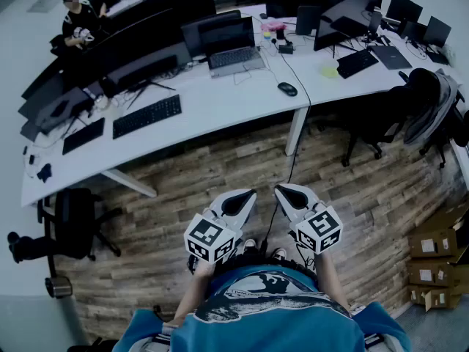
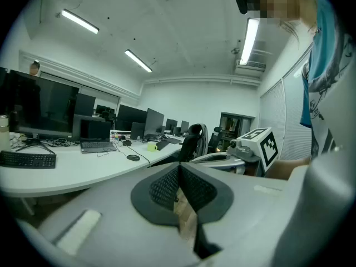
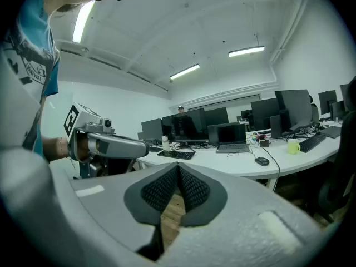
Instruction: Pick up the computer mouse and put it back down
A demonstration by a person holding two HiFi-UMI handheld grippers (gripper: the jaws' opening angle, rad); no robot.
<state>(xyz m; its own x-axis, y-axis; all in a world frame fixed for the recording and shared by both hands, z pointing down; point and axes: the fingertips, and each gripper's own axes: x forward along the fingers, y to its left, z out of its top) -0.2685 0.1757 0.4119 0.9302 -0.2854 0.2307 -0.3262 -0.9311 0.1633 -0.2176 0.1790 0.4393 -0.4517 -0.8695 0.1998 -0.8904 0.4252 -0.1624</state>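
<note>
A black computer mouse (image 1: 287,89) lies on the white desk (image 1: 220,105), in front of a laptop (image 1: 227,46). It also shows as a small dark shape in the left gripper view, the mouse (image 2: 133,157), and in the right gripper view, the mouse (image 3: 261,161). My left gripper (image 1: 247,196) and right gripper (image 1: 282,191) hover side by side over the wooden floor, close to my body and well short of the desk. Both are shut, pads together, with nothing between them.
The desk carries monitors, a keyboard (image 1: 146,116), a yellow-green mug (image 1: 330,70) and cables. Black office chairs (image 1: 396,116) stand at the right, another chair (image 1: 69,222) at the left. Cardboard boxes (image 1: 432,266) sit at the right edge. A person (image 1: 77,24) sits at the far left.
</note>
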